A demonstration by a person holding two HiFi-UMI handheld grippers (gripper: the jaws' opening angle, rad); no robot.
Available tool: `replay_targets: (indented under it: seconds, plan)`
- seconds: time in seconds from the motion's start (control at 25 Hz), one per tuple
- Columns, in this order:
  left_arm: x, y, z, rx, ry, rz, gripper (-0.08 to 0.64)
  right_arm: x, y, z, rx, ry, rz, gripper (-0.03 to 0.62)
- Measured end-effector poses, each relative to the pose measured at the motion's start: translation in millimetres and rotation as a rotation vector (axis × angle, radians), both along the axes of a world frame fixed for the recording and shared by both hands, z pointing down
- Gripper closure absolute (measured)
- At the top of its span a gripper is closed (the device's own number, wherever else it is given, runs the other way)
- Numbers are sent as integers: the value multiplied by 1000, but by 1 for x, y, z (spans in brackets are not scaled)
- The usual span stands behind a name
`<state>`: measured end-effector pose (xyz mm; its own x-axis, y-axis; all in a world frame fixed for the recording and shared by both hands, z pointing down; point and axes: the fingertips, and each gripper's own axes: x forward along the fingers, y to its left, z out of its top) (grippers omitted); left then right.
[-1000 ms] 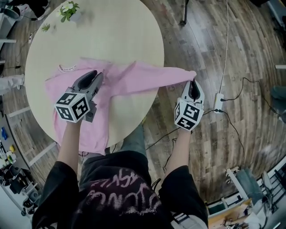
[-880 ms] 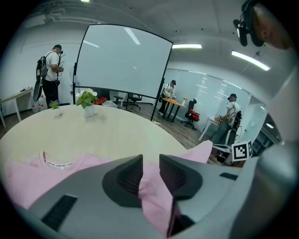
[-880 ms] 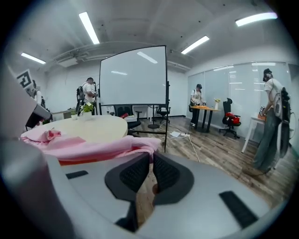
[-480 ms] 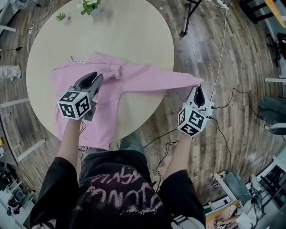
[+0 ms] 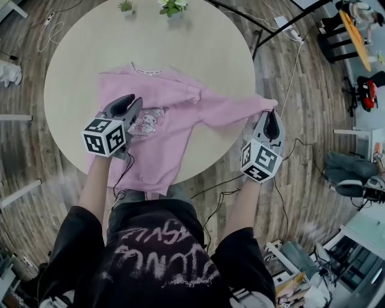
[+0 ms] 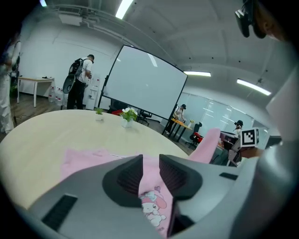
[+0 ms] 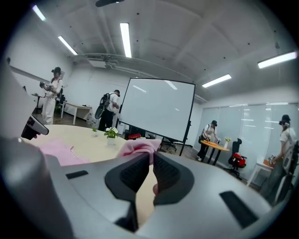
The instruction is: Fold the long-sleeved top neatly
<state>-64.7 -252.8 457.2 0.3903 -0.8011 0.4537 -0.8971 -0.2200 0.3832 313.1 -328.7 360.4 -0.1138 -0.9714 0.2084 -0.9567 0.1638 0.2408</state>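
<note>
Round pale desk point(image 5: 198, 36) in a big open office, wood floor all round.

What changed in the last second:
- The right hand-held gripper point(image 5: 270, 115) was low and out past the right desk edge, pulling the sleeve point(image 5: 231, 111) out straight. It has now come up and in, level with the rim. The sleeve has gone slack and bunches at the shoulder.
- The long-sleeved top point(image 5: 165, 153) has slid with my hands and sits more central on the desk. The cartoon print point(image 5: 147, 122) on the chest is now uncovered.
- Both grips are unchanged.

Grips:
- Right: jaws nearly together, pinched on the cuff end of the sleeve, with pink cloth poking out past the pads.
- Left hand-held gripper point(image 5: 125, 102): jaws about halfway, with a wad of body fabric filling the gap beside the print. I read that as a grip, not a hover.

Where the top is:
- It lies face up, collar at the far side. The hem droops over the near edge and the right sleeve spans the right edge into the air.
- I can't make out the left sleeve.

My read is that this is still repositioning and no fold is laid yet. The raised cuff is set up to swing in across the chest. The overhanging hem needs pulling onto the desk first, or the fold will skew.

Surroundings:
- Two small potted plants point(image 5: 172, 6) stand at the far rim, well clear of the top.
- Cables point(image 5: 207, 194) trail on the floor near my feet.
- There is a projector screen point(image 6: 145, 84), and people point(image 6: 79, 79) in the background.
- Nothing on the desk blocks the sleeve's path.
</note>
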Motion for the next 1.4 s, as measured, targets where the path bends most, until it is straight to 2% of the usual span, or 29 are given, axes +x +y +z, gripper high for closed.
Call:
replay_targets:
  seconds: [0.16, 0.32, 0.52, 0.68, 0.92, 1.04, 1.16, 1.4]
  plan:
    - [-59, 30, -7, 18, 30, -49, 440, -80, 10, -28, 40, 33, -82, 560]
    - [-115, 61, -3, 13, 46, -90, 442, -172, 18, -33, 45, 60, -190, 560]
    - [-175, 99, 18, -25, 30, -135, 442, -293, 26, -6, 10, 102, -356, 560]
    - [-203, 126, 30, -55, 12, -149, 442, -366, 37, 24, -47, 141, -477, 560]
    - [-224, 149, 53, -111, -30, -168, 442, -429, 41, 89, -166, 181, -602, 552]
    - [-226, 154, 59, -131, -37, -173, 442, -443, 42, 117, -232, 181, -628, 538]
    - [-227, 159, 63, -143, -47, -171, 442, -457, 48, 137, -292, 157, -660, 495]
    - [-223, 164, 69, -155, -58, -142, 442, -472, 58, 149, -331, 130, -681, 483]
